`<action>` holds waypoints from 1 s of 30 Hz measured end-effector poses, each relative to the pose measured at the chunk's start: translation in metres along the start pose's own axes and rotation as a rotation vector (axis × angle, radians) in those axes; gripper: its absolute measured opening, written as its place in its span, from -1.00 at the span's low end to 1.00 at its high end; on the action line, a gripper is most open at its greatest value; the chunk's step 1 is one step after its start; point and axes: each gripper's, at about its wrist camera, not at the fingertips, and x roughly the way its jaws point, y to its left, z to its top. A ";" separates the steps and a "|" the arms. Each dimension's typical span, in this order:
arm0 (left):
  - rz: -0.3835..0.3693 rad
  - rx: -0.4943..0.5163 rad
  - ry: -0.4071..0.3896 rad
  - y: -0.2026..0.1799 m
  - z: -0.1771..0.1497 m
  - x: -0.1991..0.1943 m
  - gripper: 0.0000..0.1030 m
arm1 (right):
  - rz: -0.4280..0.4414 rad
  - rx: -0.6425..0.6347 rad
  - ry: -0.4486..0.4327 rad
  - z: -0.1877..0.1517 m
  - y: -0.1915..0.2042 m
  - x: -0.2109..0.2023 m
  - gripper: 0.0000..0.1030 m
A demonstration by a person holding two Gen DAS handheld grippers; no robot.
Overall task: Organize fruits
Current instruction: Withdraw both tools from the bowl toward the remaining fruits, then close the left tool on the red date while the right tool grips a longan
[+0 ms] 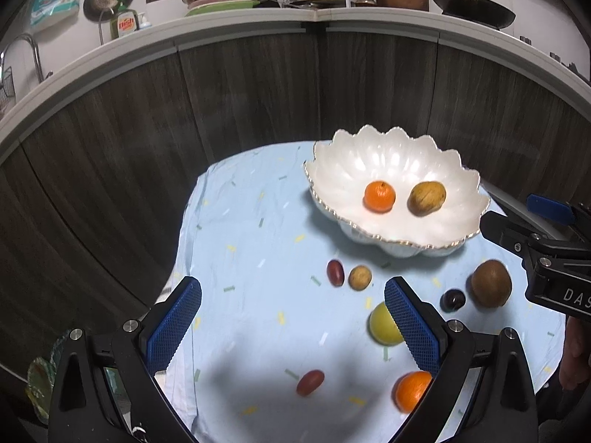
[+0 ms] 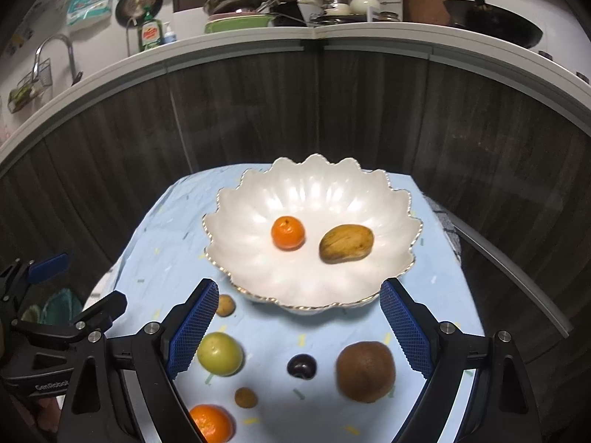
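Note:
A white scalloped bowl (image 1: 354, 170) (image 2: 258, 199) holds a small orange (image 1: 379, 196) (image 2: 288, 232) and a tan mango (image 1: 427, 198) (image 2: 346, 243). On the blue cloth in front lie a brown kiwi (image 1: 491, 283) (image 2: 365, 371), a dark plum (image 1: 453, 299) (image 2: 301, 366), a green-yellow fruit (image 1: 384, 325) (image 2: 220, 353), a second orange (image 1: 412, 391) (image 2: 210, 424), red grapes (image 1: 335, 273) (image 1: 310, 383) and a small brown fruit (image 1: 359, 277) (image 2: 225, 305). My left gripper (image 1: 293, 295) is open and empty above the cloth. My right gripper (image 2: 299, 301) is open and empty above the kiwi and plum.
The blue cloth (image 1: 251, 243) (image 2: 166, 258) covers a small table before dark wood cabinet fronts (image 1: 221, 92). A counter above carries pans, dishes and a dish soap bottle (image 1: 127, 22). A small brown fruit (image 2: 245, 397) lies near the front.

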 end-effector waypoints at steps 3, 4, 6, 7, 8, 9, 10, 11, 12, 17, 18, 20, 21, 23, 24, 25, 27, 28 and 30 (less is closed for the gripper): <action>-0.004 0.002 0.011 0.001 -0.008 0.003 0.96 | 0.007 -0.021 0.006 -0.006 0.006 0.003 0.74; -0.005 0.004 0.015 0.001 -0.011 0.003 0.96 | 0.009 -0.026 0.010 -0.008 0.007 0.004 0.74; -0.005 0.010 0.021 0.001 -0.016 0.005 0.96 | 0.012 -0.034 0.021 -0.012 0.009 0.007 0.74; -0.004 0.012 0.025 0.002 -0.019 0.006 0.96 | 0.014 -0.037 0.027 -0.014 0.010 0.009 0.74; -0.007 0.012 0.028 0.002 -0.021 0.007 0.96 | 0.015 -0.040 0.032 -0.016 0.011 0.010 0.74; -0.013 0.009 0.034 0.003 -0.024 0.008 0.96 | 0.016 -0.045 0.037 -0.018 0.013 0.011 0.74; -0.014 0.007 0.039 0.004 -0.026 0.010 0.96 | 0.017 -0.049 0.040 -0.020 0.014 0.012 0.74; -0.017 0.008 0.042 0.004 -0.028 0.010 0.96 | 0.019 -0.052 0.043 -0.021 0.015 0.013 0.74; -0.020 0.011 0.045 0.004 -0.030 0.011 0.96 | 0.021 -0.058 0.047 -0.023 0.017 0.014 0.74; -0.021 0.029 0.047 0.003 -0.040 0.012 0.95 | 0.026 -0.082 0.064 -0.033 0.021 0.018 0.74; -0.022 0.029 0.048 0.003 -0.041 0.013 0.95 | 0.026 -0.084 0.069 -0.036 0.022 0.019 0.74; -0.027 0.027 0.053 0.003 -0.045 0.014 0.95 | 0.028 -0.088 0.080 -0.040 0.023 0.021 0.73; -0.028 0.026 0.055 0.003 -0.047 0.015 0.95 | 0.030 -0.089 0.084 -0.042 0.023 0.022 0.73; -0.036 0.027 0.067 0.002 -0.052 0.018 0.89 | 0.042 -0.092 0.097 -0.047 0.023 0.024 0.65; -0.039 0.028 0.072 0.002 -0.053 0.019 0.85 | 0.047 -0.095 0.104 -0.049 0.024 0.025 0.62; -0.042 0.028 0.078 0.001 -0.055 0.020 0.83 | 0.056 -0.098 0.113 -0.051 0.025 0.027 0.55; -0.049 0.025 0.092 0.001 -0.060 0.023 0.80 | 0.076 -0.100 0.135 -0.055 0.027 0.030 0.42; -0.053 0.024 0.097 0.001 -0.062 0.024 0.80 | 0.084 -0.100 0.143 -0.057 0.027 0.031 0.37; -0.060 0.025 0.106 0.000 -0.065 0.026 0.79 | 0.102 -0.098 0.159 -0.061 0.028 0.034 0.27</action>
